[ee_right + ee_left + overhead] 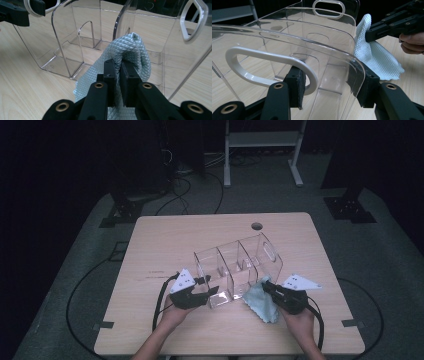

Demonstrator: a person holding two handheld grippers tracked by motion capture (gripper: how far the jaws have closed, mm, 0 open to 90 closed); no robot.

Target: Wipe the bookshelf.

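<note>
**Both tongs gripped: one on the clear organiser, one on the cloth**

Tongs in the left hand, the left gripper [212,292], are clamped on the near-left end wall of the clear plastic organiser [235,265]. In the left gripper view one pad [298,88] sits inside the wall beside the white handle loop [269,68] and the other pad presses the wall's outer curved edge, so the jaws stand at a narrow-to-middling gap with the plastic between them. The right gripper [265,284] has its jaws almost fully together, pinching a fold of the pale blue cloth [262,302]; the right gripper view shows the waffle-textured fabric bunched up above the two black pads [110,72] and hanging down below them.

The organiser stands on the wooden table [165,245] near its middle, lying at a slant from near left to far right, with inner dividers and a handle cut-out in each end wall. The cloth touches the organiser's near-right side wall, and its loose lower part drapes onto the table just to the right of the organiser's near end.
</note>
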